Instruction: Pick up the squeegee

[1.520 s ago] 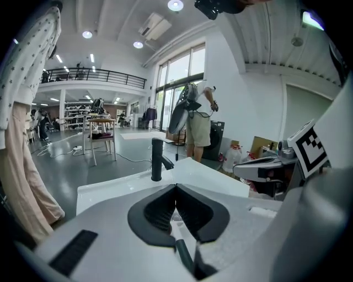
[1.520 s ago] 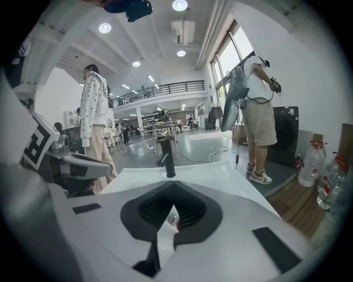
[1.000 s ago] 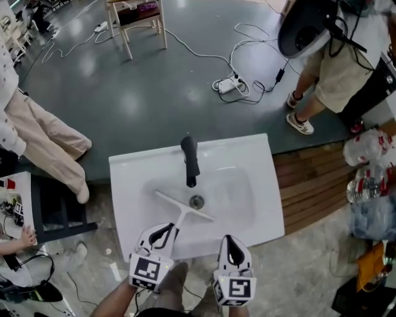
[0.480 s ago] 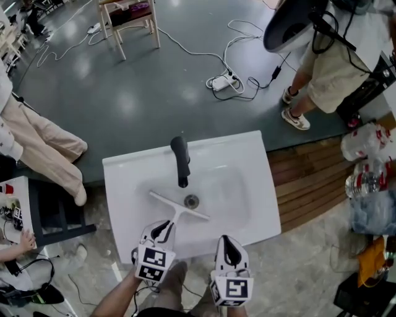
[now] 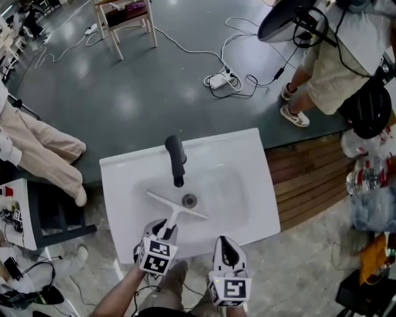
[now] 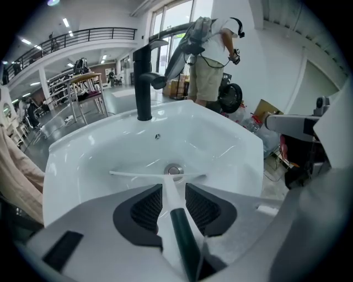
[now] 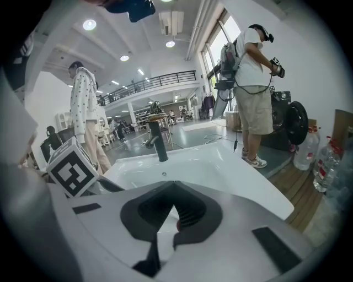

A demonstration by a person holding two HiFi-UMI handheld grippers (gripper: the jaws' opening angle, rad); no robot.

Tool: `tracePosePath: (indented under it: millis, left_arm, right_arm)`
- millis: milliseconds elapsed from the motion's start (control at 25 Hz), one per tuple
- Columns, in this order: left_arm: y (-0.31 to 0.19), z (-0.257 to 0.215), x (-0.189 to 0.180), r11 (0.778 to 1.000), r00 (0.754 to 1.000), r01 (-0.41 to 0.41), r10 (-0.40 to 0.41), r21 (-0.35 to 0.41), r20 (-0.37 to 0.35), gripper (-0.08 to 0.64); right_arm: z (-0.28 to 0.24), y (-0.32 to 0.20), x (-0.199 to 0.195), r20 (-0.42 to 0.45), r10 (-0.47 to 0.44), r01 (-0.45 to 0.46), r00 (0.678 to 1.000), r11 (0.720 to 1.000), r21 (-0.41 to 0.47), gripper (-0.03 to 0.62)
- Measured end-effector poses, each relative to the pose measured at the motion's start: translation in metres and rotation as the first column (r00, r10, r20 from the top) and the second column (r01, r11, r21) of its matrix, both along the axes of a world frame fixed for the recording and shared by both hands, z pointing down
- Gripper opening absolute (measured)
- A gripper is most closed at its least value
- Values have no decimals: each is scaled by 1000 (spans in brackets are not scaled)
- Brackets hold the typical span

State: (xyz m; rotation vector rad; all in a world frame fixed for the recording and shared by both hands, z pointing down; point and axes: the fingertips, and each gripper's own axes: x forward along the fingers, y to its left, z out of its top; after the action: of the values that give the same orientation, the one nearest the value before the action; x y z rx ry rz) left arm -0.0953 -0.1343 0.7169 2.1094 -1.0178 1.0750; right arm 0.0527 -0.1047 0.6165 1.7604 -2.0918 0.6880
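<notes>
Closest to you, your left tool [image 6: 174,194] is pointing steeply down at the near edge of the sink [image 5: 247,186], left of its middle. Its jaws have just been opening and are now standing released, with the dark-tipped handle of the squeegee [image 5: 178,206] running between the pads rather than being clamped by them. Your right tool [image 5: 227,243] is hovering beside it, at the same near edge but further right. It is clenched, its tips meeting with nothing gripped between them.

The squeegee is lying inside the white basin. Its handle is reaching back toward the near edge and into your left tool, while its long pale blade is stretching across the basin floor, just on your side of the drain [image 5: 189,200]. Beyond the drain, a black faucet [image 5: 175,160] is rising from the far edge of the sink and leaning over the basin.

Past the sink, a dark grey floor [image 5: 124,93] is spreading out, with a white power strip [image 5: 219,79] and loose cables lying on it. A wooden chair [image 5: 124,18] is standing further off, toward the far left. One person in pale trousers [image 5: 37,148] is standing at the left, and another in a beige shirt [image 5: 337,68] is standing at the far right. Clear water bottles [image 5: 368,182] are sitting by the wooden slats to the right of the sink.
</notes>
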Motion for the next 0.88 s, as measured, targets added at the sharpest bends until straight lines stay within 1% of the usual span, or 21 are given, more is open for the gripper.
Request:
tracePosePath:
  millis: [80,360,440,560,680,880]
  left_arm:
    - [1,6,0,1000,1000,-5,5,-13,12,124]
    - [3,25,2,998,998,-25,28,-61,51,131]
    - [4,29,2,997,998,-20,24,-70,58,132]
    - [5,35,1,996,998,-11,17,-90,67,130]
    - [7,39,1,993,997,-6,15,-115,78,127]
    - [7,41,1,992,997,8,2,-126,80,114]
  right_arm:
    - [0,0,1,1,0,0,1000,1000,1,-2]
    - [2,-1,4,5,1,-1,1000,1000,-8,-2]
    - [4,0,5,4,1,-1,1000,1000,-22,-3]
    - [5,-1,6,13,6,-6,1000,1000,-4,-2]
    - [6,-1,8,13,8,-8,1000,1000,-6,-2]
    - [7,-2,9,14,10,-10,1000,1000,-9,-3]
